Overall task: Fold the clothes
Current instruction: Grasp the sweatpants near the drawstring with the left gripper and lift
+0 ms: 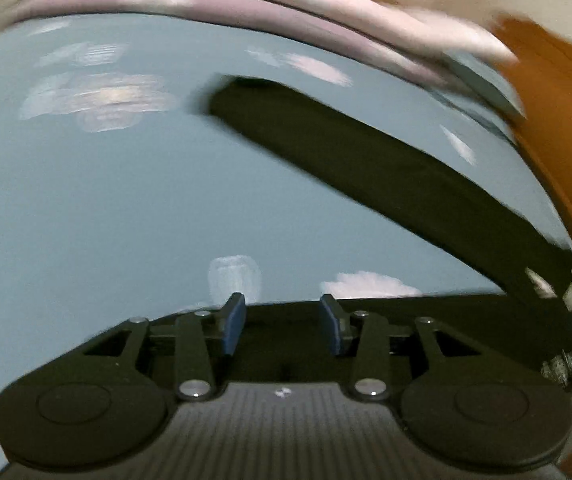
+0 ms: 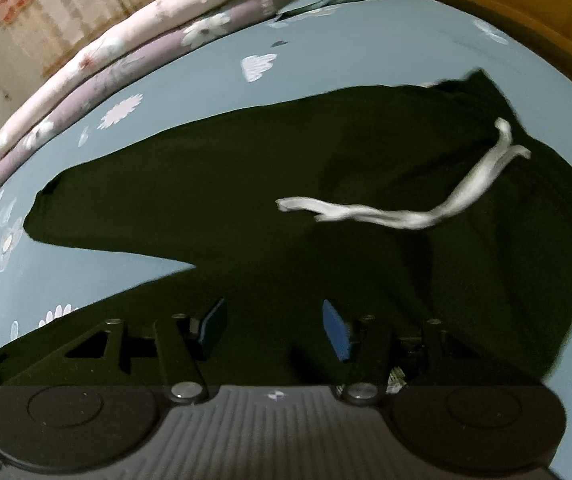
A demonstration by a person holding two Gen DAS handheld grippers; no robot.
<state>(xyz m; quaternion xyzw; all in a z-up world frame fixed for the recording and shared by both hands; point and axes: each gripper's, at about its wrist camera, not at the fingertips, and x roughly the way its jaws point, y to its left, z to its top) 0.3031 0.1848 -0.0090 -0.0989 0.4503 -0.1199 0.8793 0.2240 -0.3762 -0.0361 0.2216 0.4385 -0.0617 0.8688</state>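
- dark pants are lying spread on the blue flowery bedsheet, legs splayed apart, white drawstring trailing over the waist end
- left gripper is hovering by one leg with fingers spread, holding nothing
- right gripper is sitting over the fabric, fingers also apart and empty
- cloth is looking soft, light and floppy (probably sagging if lifted), so pinching at the waistband or a hem is seeming safest

Black left gripper, right gripper: blue-padded jaws, silver screws.
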